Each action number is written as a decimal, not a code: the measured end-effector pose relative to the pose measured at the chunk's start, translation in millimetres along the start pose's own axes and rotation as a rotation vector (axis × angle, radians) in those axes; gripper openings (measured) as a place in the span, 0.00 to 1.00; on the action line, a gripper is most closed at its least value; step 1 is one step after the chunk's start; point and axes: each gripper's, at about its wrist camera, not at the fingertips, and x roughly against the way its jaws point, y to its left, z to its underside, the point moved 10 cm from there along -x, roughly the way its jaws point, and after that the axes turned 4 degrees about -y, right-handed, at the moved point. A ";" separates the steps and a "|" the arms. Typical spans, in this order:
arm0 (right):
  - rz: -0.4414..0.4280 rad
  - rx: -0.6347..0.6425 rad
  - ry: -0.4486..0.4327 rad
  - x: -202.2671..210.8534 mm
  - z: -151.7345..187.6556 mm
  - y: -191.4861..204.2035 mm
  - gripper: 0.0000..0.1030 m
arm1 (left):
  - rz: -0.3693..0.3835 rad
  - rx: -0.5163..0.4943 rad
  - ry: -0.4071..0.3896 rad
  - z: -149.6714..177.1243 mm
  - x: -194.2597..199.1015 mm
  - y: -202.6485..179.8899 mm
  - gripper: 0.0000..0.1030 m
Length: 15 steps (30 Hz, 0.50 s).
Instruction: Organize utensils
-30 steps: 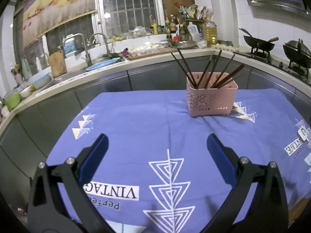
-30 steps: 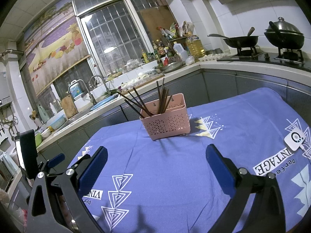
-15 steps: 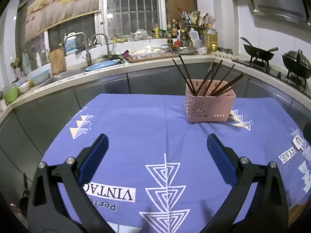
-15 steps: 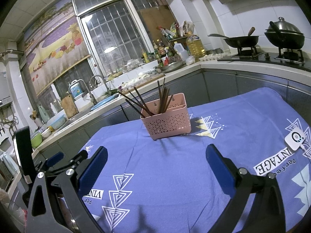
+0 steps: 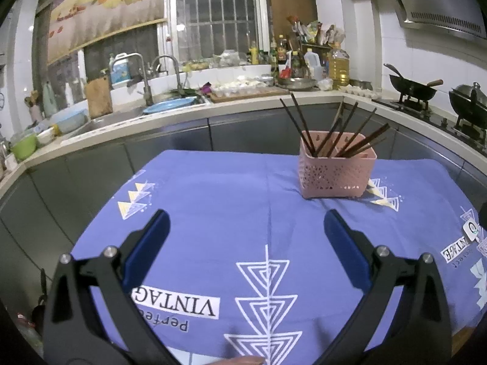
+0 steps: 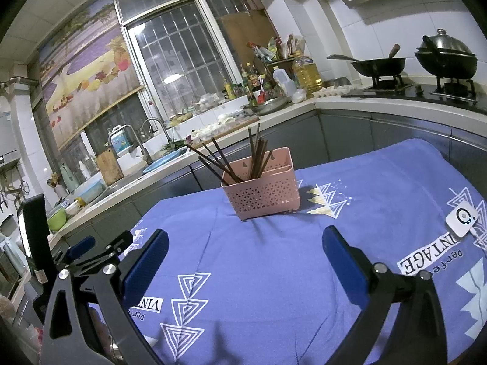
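Observation:
A pink perforated utensil basket (image 5: 336, 172) stands on the blue patterned tablecloth (image 5: 231, 200), toward the far right. Several dark chopsticks (image 5: 341, 135) lean inside it. In the right wrist view the basket (image 6: 263, 193) sits ahead at the centre, with chopsticks (image 6: 234, 161) fanned to the left. My left gripper (image 5: 245, 228) is open and empty, well short of the basket. My right gripper (image 6: 245, 243) is open and empty, also short of the basket. The left gripper (image 6: 97, 245) shows at the left edge of the right wrist view.
A small white device (image 6: 461, 217) with a cable lies on the cloth at the right. Grey cabinets and a counter with a sink (image 5: 146, 112), bottles and a stove with woks (image 6: 380, 67) run behind the table.
The left gripper has tilted and shifted slightly, so the basket sits a little lower and more to the right in its view. The right gripper has barely moved.

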 end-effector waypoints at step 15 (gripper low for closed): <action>-0.009 0.002 -0.012 0.6 -1.8 3.5 0.96 | 0.012 -0.005 0.001 -4.7 2.7 -4.5 0.94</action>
